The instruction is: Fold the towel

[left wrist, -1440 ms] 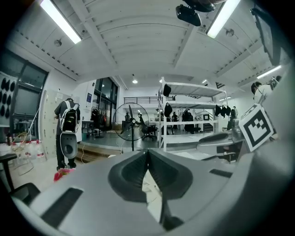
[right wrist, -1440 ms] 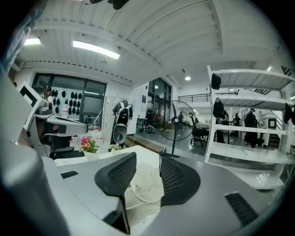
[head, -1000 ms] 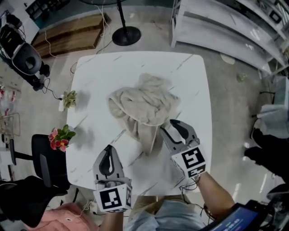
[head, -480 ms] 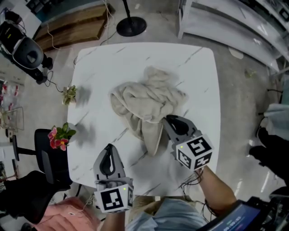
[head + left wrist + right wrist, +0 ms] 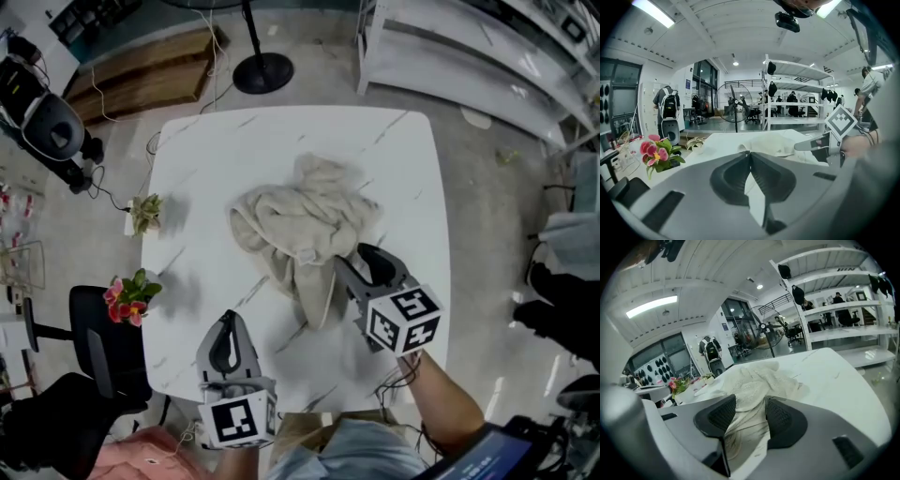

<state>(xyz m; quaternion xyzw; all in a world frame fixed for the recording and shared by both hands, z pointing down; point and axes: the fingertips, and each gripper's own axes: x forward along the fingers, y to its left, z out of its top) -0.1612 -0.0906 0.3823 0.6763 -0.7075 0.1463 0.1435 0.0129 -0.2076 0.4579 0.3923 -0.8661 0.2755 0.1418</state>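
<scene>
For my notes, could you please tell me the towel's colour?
Beige towel, clearest in the head view.

The white marble-look square table point(image 5: 394, 169) has just one crumpled beige towel point(image 5: 300, 225) lying around the middle, with a tail trailing toward 6 o'clock. There's a small green plant point(image 5: 145, 208) at the 9 o'clock edge and pink flowers point(image 5: 127, 295) around 8.

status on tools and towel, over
Left tool shut, empty, short of towel. Right tool jaws have just been opening, towel end between them. Towel heaped, unfolded. Nothing in the way.
</scene>
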